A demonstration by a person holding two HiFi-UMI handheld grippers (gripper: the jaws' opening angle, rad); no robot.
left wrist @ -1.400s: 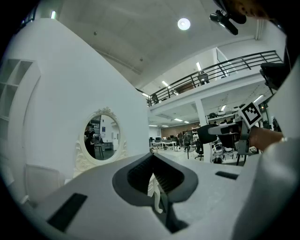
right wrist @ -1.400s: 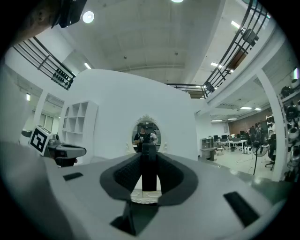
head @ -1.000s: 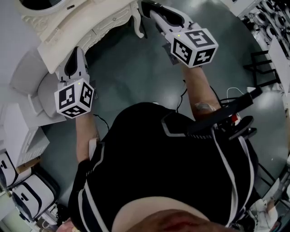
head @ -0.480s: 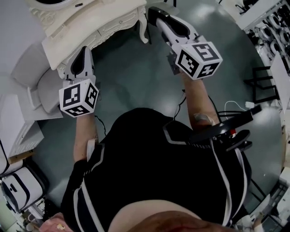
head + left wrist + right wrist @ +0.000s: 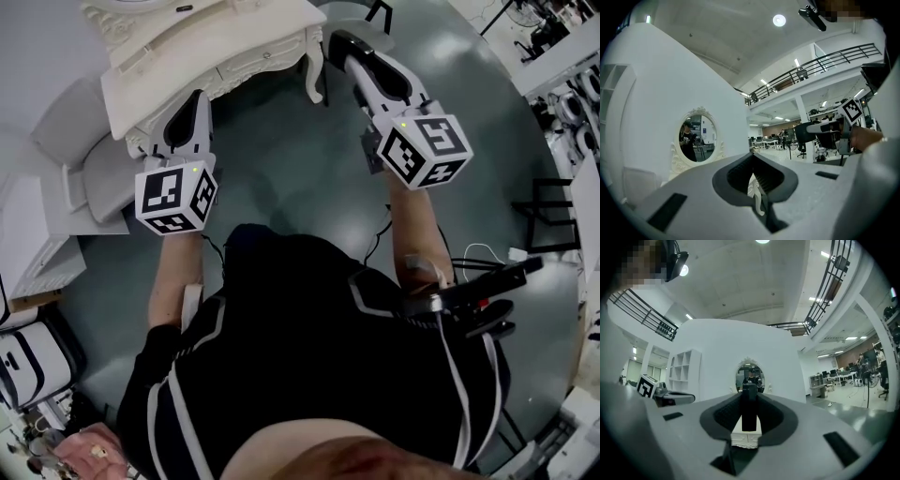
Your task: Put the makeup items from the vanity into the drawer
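Observation:
My right gripper [image 5: 749, 397] is shut on a slim black makeup stick [image 5: 749, 414] that stands upright between its pads. It points at the white vanity [image 5: 746, 438] and its oval mirror [image 5: 750, 376]. In the head view the right gripper [image 5: 342, 42] hangs over the floor just right of the vanity's [image 5: 216, 47] carved front leg. My left gripper [image 5: 197, 101] is at the vanity's left front corner. Its jaws [image 5: 753, 164] are shut with nothing between them, and a white vanity leg shows past them. I cannot make out the drawer.
A white padded seat [image 5: 89, 178] and a white cabinet [image 5: 37, 272] stand to the left. A black stand with cables [image 5: 478, 291] is at the right, behind the person. Grey floor [image 5: 281, 159] lies between the grippers. An office hall with desks [image 5: 778, 138] opens beyond.
In the head view the vanity and both grippers have slid lower and to the right. The grippers keep about the same places beside the vanity.

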